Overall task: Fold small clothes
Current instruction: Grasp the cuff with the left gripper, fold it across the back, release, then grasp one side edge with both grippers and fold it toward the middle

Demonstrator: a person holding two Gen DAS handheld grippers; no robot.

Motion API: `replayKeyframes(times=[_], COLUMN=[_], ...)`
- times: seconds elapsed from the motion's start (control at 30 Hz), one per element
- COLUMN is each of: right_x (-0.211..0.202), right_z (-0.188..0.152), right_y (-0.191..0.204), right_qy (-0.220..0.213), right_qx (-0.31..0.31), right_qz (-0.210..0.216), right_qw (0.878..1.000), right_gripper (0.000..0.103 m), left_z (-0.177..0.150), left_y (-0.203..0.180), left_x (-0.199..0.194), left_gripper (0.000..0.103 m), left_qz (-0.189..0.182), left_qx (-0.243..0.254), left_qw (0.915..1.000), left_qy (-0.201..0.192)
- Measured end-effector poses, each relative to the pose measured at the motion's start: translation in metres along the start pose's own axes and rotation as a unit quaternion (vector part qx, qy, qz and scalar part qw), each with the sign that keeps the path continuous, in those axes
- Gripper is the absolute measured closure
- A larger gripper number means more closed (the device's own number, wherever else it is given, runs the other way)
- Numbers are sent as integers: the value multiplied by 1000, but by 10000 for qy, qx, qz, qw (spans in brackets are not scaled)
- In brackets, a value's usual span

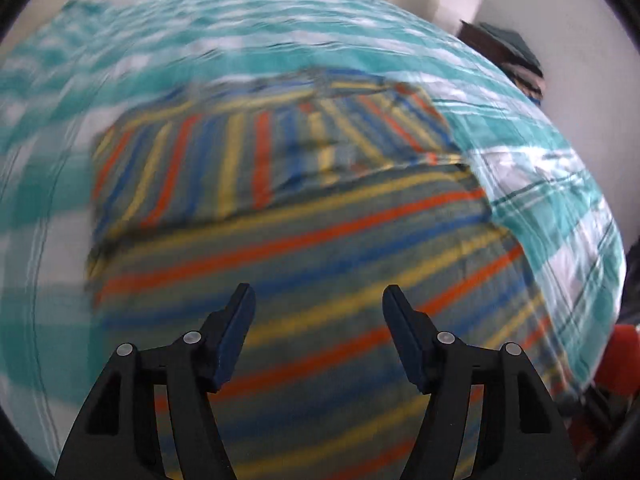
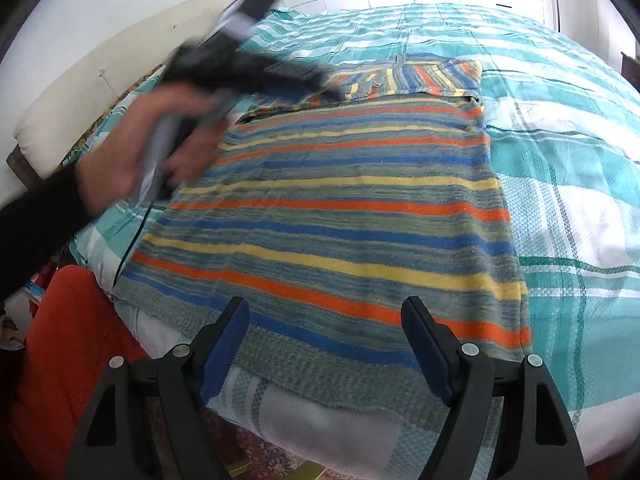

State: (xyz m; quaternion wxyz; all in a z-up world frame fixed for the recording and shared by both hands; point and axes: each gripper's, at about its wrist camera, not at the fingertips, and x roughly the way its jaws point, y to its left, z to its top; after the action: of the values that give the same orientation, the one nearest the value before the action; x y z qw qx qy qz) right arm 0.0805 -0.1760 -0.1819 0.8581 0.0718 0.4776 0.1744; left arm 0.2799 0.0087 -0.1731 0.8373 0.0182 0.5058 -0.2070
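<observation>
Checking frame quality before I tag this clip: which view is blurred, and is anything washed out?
Left wrist view: heavy motion smear over the striped sweater and teal checked bedspread; only the left claw is crisp. Right wrist view: sweater and right claw sharp, but the person's left hand and its tool are smeared; the wall behind is overexposed. Both show fisheye bowing.

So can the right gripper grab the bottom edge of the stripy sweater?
Probably yes. The right gripper is open, right above the stripy sweater's near hem, with nothing between them.
</observation>
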Motion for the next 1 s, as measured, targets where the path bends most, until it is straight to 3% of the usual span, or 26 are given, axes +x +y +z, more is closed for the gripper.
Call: replayKeyframes(times=[0.13,0.17,0.27,0.3,0.33,0.4,0.5,0.63,0.8,1.0], right_x=[1,1,3,3,3,1,-4,-11,-20,-36], right_z=[5,7,10,10,9,7,4,7,8,2], right_y=[-5,-4,1,1,3,7,8,4,-2,-10], right_qy=[-30,-59,-69,-68,-59,-34,-63,-176,-260,-355], right_qx=[213,226,173,162,131,43,-36,50,138,291], right_qz=[216,231,178,178,168,94,-24,-205,-428,-611], right_qw=[9995,9995,9997,9997,9998,9999,10000,9996,9987,9971], right_gripper=[25,25,25,25,25,25,25,25,25,25], left_z=[-38,-50,-74,-83,-96,-108,-129,-163,-183,-204], left_y=[65,80,89,88,86,83,83,73,51,46], left_x=[-38,-42,-31,-28,-31,-40,-59,-80,-83,-96], left_gripper=[21,21,23,35,56,63,59,36,34,34], left_qz=[213,221,218,258,418,561,548,833,1096,1025], left_qx=[-1081,-1370,-1632,-1608,-1516,-1511,-1871,-1809,-1307,-1422], left_qw=[9937,9902,9862,9863,9871,9865,9805,9797,9845,9838], left_qy=[-203,-132,171,248,308,294,263,237,400,376])
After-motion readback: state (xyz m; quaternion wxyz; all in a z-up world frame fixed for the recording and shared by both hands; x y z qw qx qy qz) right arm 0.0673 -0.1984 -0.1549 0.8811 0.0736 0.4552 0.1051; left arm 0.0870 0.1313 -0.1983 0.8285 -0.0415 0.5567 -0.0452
